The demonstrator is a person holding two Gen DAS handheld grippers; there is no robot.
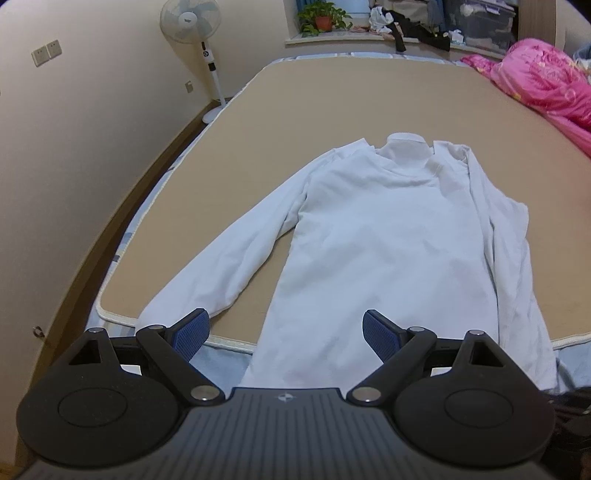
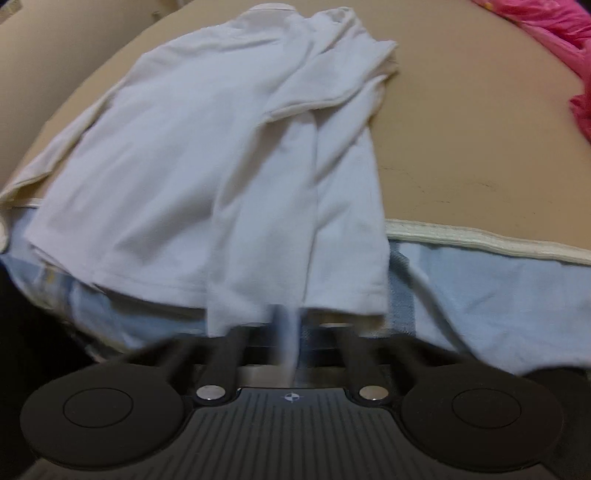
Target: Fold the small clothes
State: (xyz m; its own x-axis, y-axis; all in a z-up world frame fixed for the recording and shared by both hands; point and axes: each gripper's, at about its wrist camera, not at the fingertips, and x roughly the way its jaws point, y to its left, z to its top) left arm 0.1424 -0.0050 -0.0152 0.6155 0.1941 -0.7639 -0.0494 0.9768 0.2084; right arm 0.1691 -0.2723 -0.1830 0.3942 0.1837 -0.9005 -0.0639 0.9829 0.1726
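A white long-sleeved top (image 1: 384, 236) lies flat on the tan mat (image 1: 332, 96), collar far, hem over the near edge. Its left sleeve (image 1: 221, 258) is spread out to the left. Its right sleeve lies folded along the right side (image 1: 506, 243). My left gripper (image 1: 286, 330) is open and empty, hovering over the hem area, with blue pads (image 1: 192, 332). In the right wrist view the top (image 2: 192, 147) fills the middle. My right gripper (image 2: 286, 332) is at the hem, its fingertips hidden under the cloth; the view is blurred.
A pink quilt (image 1: 546, 77) lies at the far right of the bed. A standing fan (image 1: 192, 22) is by the left wall. A windowsill with a potted plant (image 1: 323, 18) and clutter is at the back. Light blue bedding (image 2: 498, 295) shows below the mat edge.
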